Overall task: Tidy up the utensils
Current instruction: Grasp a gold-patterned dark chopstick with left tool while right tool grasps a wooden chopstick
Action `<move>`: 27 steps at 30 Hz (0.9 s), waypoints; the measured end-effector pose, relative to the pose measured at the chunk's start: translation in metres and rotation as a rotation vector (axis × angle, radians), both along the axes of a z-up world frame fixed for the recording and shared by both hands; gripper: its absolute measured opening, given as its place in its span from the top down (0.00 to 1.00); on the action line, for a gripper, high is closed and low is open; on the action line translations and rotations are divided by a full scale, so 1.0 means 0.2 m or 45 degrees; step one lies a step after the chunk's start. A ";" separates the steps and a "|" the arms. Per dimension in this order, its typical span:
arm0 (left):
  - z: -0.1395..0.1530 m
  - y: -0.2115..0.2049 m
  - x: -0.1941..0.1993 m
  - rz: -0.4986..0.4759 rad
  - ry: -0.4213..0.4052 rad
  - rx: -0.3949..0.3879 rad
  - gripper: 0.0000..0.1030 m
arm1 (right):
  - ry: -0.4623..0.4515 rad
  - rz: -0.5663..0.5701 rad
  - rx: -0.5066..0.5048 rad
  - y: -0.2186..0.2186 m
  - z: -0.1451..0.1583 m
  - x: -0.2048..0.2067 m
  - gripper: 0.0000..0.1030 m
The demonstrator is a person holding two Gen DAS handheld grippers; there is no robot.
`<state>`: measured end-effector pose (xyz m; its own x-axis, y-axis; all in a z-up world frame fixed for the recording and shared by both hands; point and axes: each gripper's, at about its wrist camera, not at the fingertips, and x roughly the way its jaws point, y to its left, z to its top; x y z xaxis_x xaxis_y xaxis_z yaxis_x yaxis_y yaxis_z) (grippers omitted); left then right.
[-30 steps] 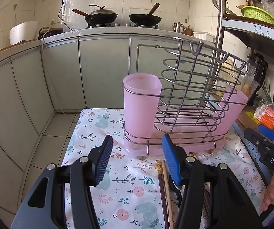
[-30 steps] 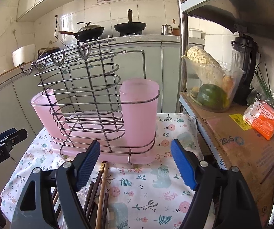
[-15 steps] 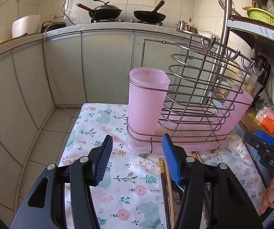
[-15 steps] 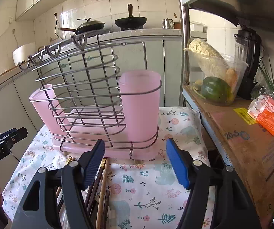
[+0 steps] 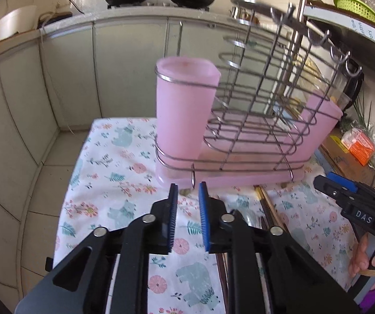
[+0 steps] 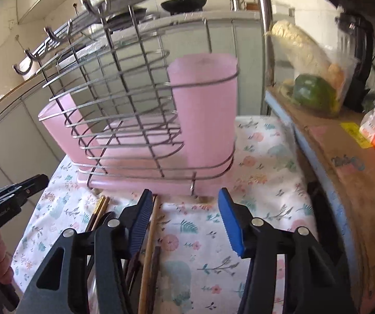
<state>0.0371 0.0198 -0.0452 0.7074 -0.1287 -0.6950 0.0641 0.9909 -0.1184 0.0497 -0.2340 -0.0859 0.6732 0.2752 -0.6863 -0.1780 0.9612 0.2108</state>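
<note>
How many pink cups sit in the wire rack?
2. One pink cup at the wire rack's end nearer the cabinets, the other pink cup at the opposite end beside the shelf; none seems hidden.

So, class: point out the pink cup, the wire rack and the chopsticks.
pink cup (image 5: pixel 184 110), left wrist view, front wall.
wire rack (image 6: pixel 124 104), right wrist view, wire side.
chopsticks (image 6: pixel 153 225), right wrist view, light shaft.

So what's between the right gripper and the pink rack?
Just floral cloth, seen from the right wrist; chopsticks lie beside the right gripper, short of the rack.
</note>
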 end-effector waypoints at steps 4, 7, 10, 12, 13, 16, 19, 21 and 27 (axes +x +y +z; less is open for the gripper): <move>-0.08 -0.03 0.04 -0.066 0.119 -0.024 0.86 | 0.116 0.043 0.067 0.02 -0.07 0.04 0.64; -0.14 -0.06 0.07 -0.107 0.212 -0.039 0.86 | 0.179 0.069 0.108 0.03 -0.12 0.05 0.64; -0.21 -0.09 0.11 -0.113 0.286 -0.023 0.86 | 0.221 0.078 0.126 0.03 -0.16 0.07 0.64; -0.25 -0.11 0.14 -0.115 0.325 -0.026 0.86 | 0.242 0.079 0.143 0.02 -0.18 0.08 0.64; -0.26 -0.11 0.15 -0.118 0.343 -0.034 0.86 | 0.248 0.079 0.146 0.02 -0.19 0.08 0.64; -0.30 -0.13 0.18 -0.126 0.377 -0.041 0.86 | 0.270 0.077 0.168 0.01 -0.20 0.10 0.64; -0.34 -0.15 0.20 -0.144 0.395 -0.037 0.86 | 0.293 0.073 0.172 -0.01 -0.21 0.13 0.64; -0.35 -0.17 0.21 -0.149 0.395 -0.022 0.86 | 0.312 0.075 0.175 -0.01 -0.22 0.14 0.64; -0.39 -0.16 0.24 -0.133 0.463 -0.035 0.88 | 0.363 0.106 0.171 0.04 -0.24 0.17 0.64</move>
